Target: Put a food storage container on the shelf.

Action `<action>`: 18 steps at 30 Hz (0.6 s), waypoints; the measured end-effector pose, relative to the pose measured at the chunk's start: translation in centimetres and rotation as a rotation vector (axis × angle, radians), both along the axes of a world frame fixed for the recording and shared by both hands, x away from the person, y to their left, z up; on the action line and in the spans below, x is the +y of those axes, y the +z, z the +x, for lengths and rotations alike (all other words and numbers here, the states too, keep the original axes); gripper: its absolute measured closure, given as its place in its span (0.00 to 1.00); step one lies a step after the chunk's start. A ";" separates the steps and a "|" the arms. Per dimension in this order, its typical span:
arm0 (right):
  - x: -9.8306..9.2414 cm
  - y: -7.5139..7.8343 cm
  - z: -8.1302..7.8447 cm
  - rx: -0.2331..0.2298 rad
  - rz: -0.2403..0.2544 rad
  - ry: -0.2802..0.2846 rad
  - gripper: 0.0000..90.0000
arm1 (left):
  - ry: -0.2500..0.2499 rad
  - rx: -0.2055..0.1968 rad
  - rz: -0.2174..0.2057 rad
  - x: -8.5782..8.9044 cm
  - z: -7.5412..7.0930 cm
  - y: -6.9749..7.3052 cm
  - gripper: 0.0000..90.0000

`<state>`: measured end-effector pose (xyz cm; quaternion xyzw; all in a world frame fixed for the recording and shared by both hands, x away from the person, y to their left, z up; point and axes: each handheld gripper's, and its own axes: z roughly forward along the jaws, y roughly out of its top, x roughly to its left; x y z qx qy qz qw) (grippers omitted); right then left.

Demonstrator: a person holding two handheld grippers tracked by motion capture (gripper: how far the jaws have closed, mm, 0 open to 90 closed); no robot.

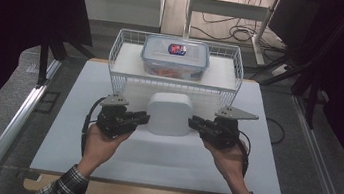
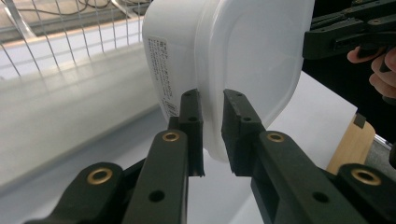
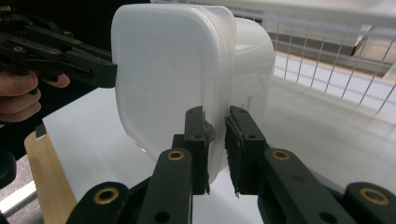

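Here a white lidded container [image 1: 170, 113] is gripped from both sides, the left claw [image 1: 143, 119] and right claw [image 1: 193, 123] each closed narrowly on the projecting lid rim, probably because the smooth walls offer no purchase. It is held off the white desk [image 1: 70, 129], just before the wire basket [image 1: 120, 50], where a clear food box [image 1: 175, 57] already sits, presumably so it can be lifted in level.

Small print on side label of white lidded plastic container [image 2: 163, 74] too fine to read. Orange contents of clear plastic box with blue-rimmed lid [image 1: 175, 57] indistinct in white wire basket [image 1: 120, 50]. Plaid sleeves [image 1: 63, 188] cut by bottom edge.
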<state>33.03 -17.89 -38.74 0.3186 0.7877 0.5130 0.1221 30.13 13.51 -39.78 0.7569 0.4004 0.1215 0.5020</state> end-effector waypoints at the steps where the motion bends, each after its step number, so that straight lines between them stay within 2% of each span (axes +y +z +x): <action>1: 0.1 0.3 0.1 -0.006 0.001 -0.001 0.87 | 0.000 -0.004 0.000 0.0 0.1 0.2 0.88; 9: 0.3 2.3 0.8 -0.038 0.000 -0.006 0.87 | 0.005 -0.031 -0.005 0.1 0.8 2.0 0.88; 18: 0.3 4.5 1.6 -0.055 0.028 -0.011 0.87 | 0.006 -0.065 0.003 0.2 1.6 4.5 0.88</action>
